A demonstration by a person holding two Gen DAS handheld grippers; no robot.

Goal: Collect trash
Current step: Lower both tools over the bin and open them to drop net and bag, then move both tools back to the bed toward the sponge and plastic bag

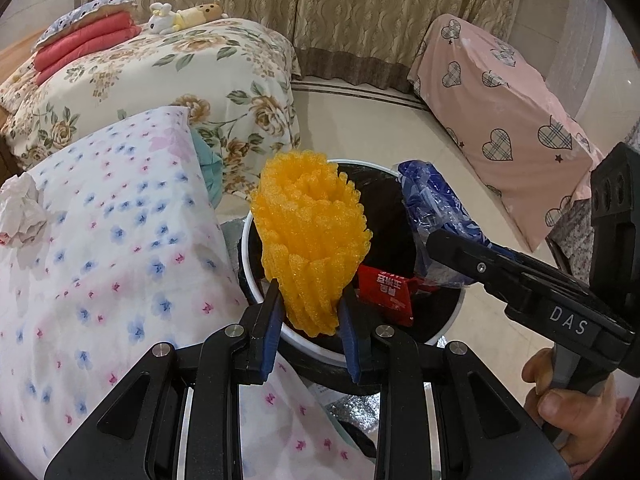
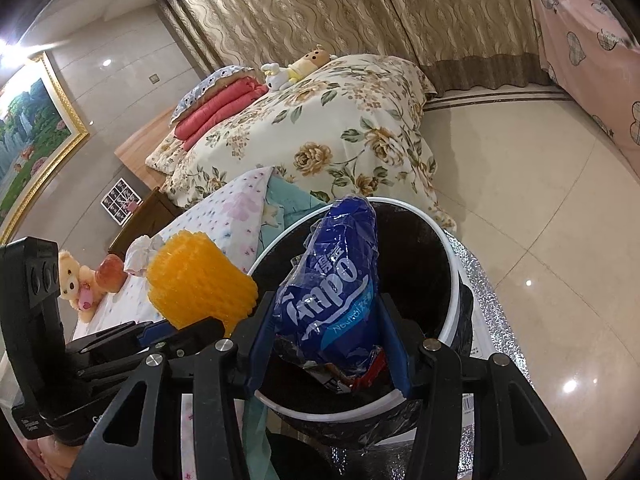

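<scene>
Meanwhile, two pieces of trash are held over the bin (image 1: 250, 240), apparently so that each falls inside once released. An orange foam net (image 1: 310, 232) is clamped in the left claw (image 1: 310, 320), standing up from its pads; a blue wrapper (image 2: 334, 292) is pinched in the right claw (image 2: 332, 344). Just below, a red packet (image 1: 386, 294) is already binned. Beside the left claw, a tissue (image 1: 20, 210) is left on the bedding (image 1: 120, 260).

The bottom of the white-rimmed, black-lined round trash bin (image 1: 452, 322) is hidden behind the yellow foam fruit net (image 1: 310, 244). A red printed wrapper (image 1: 386, 294), lower centre, is partly covered; its lettering cannot be read.
</scene>
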